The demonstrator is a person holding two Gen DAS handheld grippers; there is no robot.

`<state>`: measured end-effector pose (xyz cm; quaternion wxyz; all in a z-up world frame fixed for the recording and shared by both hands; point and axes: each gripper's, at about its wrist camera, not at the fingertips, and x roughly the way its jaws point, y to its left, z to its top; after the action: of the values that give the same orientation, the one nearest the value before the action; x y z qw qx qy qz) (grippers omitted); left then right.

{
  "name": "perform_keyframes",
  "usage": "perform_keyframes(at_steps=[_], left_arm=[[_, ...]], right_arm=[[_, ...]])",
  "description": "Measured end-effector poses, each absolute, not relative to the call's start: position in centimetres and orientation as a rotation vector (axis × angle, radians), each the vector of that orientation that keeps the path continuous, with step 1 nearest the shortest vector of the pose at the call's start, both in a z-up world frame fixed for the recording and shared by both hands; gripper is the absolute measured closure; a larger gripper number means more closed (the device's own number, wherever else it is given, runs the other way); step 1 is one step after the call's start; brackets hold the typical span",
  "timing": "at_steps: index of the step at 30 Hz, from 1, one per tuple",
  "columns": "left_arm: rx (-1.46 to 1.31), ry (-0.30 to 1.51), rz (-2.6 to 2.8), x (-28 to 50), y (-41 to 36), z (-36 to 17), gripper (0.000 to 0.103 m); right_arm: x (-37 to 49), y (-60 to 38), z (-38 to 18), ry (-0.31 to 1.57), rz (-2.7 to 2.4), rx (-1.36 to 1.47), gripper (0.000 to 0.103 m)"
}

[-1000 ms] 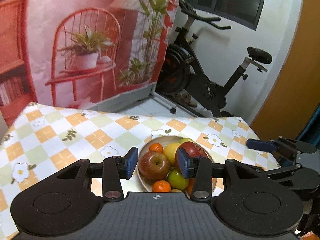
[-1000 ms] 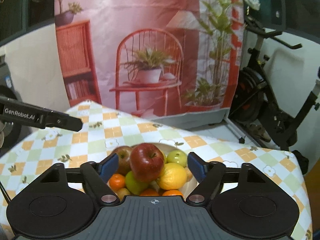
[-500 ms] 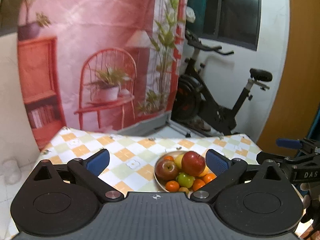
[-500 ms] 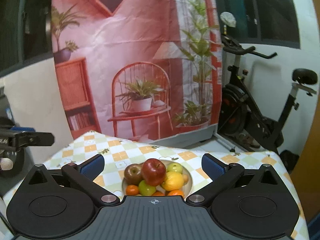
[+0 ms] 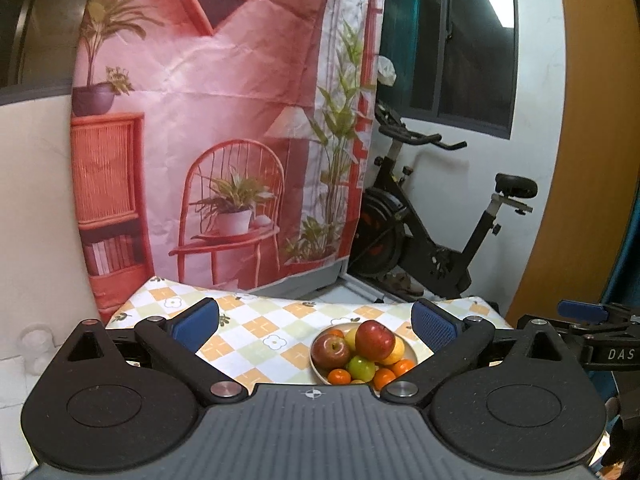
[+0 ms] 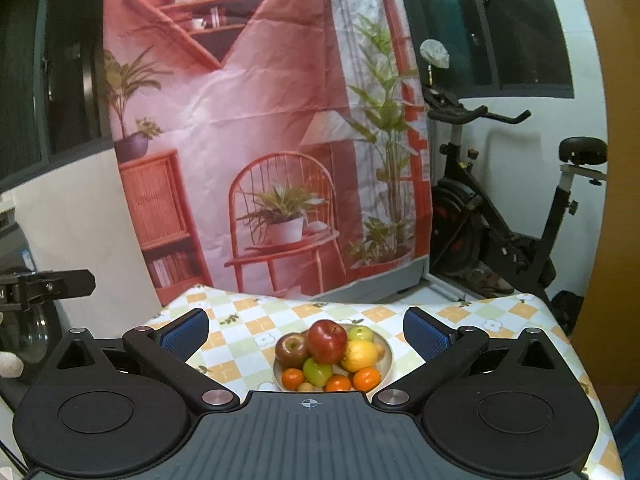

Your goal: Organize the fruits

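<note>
Checked tablecloth [image 6: 256, 326] spread over the table, one pale bowl [image 6: 386, 354] set mid-cloth, fruit piled inside so nothing rolls. I hold my left gripper [image 5: 316, 322] and right gripper [image 6: 306, 326] back from it, both spread wide with nothing between the pads, which I judge suits a finished arrangement. The heap: two red apples, the brighter red apple [image 6: 327, 341] on top, one lemon [image 6: 361, 356], two green apples, at least three small oranges; others may be hidden.
</note>
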<state>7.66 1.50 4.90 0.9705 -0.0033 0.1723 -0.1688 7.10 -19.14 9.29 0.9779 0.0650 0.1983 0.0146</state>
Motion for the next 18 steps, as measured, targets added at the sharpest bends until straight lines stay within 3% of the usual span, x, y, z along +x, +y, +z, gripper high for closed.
perform_keyframes(at_steps=[18], left_arm=[[0.04,0.27,-0.327,3.4,0.6,6.1,0.0]], right_arm=[[3.5,-18.7,11.3,0.328,0.028,0.141,0.0]])
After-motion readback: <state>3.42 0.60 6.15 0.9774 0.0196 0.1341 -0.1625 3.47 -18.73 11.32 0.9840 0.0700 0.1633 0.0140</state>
